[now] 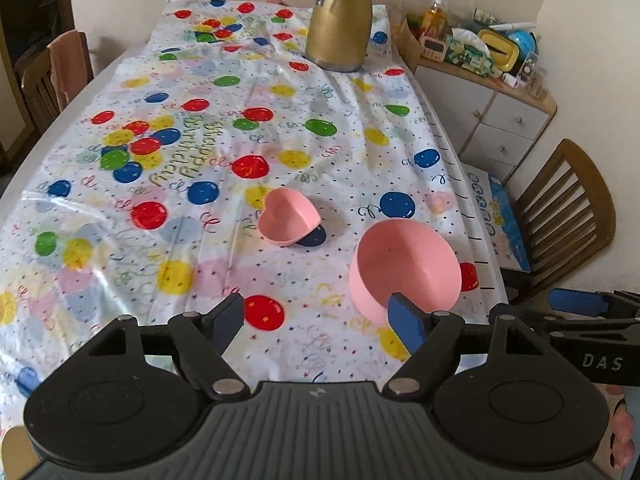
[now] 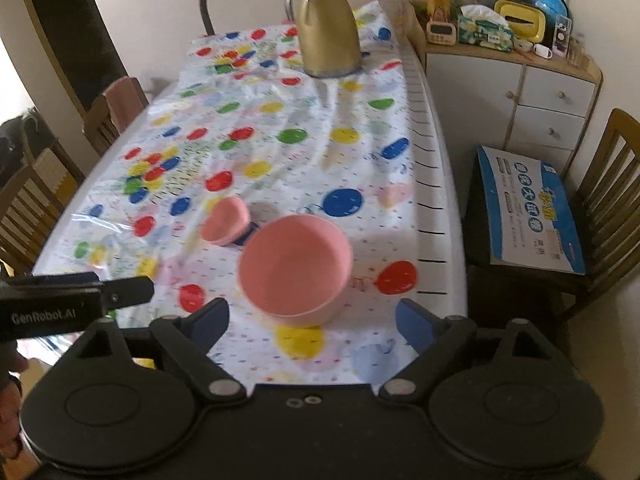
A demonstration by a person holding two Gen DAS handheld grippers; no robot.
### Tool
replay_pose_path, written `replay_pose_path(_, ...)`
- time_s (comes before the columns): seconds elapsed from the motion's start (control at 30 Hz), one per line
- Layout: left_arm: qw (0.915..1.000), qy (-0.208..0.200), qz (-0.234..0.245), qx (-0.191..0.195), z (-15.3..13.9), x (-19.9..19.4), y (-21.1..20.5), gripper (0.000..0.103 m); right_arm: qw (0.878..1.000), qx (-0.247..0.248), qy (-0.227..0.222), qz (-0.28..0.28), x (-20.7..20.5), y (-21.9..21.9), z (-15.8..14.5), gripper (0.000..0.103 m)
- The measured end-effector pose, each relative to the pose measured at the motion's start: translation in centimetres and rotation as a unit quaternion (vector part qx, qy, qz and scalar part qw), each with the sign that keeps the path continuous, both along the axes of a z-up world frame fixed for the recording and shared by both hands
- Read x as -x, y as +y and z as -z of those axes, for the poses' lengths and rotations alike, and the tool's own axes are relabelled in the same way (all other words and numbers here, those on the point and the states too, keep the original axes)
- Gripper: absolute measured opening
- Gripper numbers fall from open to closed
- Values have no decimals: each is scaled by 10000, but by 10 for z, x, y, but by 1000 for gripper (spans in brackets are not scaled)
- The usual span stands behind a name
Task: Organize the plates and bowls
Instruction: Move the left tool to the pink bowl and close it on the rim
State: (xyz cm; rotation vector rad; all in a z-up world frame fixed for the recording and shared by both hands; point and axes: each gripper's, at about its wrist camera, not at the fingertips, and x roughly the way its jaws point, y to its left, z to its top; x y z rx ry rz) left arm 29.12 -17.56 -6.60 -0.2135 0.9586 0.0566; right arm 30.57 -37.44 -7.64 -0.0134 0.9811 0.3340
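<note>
A large round pink bowl (image 1: pixel 404 268) (image 2: pixel 294 266) stands on the balloon-print tablecloth near the table's right edge. A small pink heart-shaped bowl (image 1: pixel 288 216) (image 2: pixel 225 221) sits a little beyond it to the left. My left gripper (image 1: pixel 320 316) is open and empty, just short of the round bowl, with its right finger in front of the bowl's near wall. My right gripper (image 2: pixel 312 320) is open and empty, its jaws spread wide just short of the round bowl. Each gripper shows at the edge of the other's view.
A gold thermos jug (image 1: pixel 340 28) (image 2: pixel 326 32) stands at the far end of the table (image 2: pixel 436 184). Wooden chairs stand on both sides; the right one (image 2: pixel 600 184) holds a blue box (image 2: pixel 532 216). A cluttered white cabinet (image 2: pixel 516 92) stands at the back right.
</note>
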Motion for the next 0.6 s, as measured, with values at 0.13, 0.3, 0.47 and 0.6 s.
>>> replay_pose_path(0.13,9999,125,68,20,12,-20,-9,78,9997,26,182,184,-19,-7,16,84)
replay_pose_path(0.3,9994,255,172,138,26,-42,-18,78,9983,-58,441,373,-39,-12,32,76)
replay_pose_path(0.47,9987,450,105,210,39,-59,-24,78,9976,-92,570,391,-50,-10,39,71)
replay_pose_path(0.6,9980,590,48,214,49,-66,-29,78,9969,-89,668,408,-58,-10,44,64)
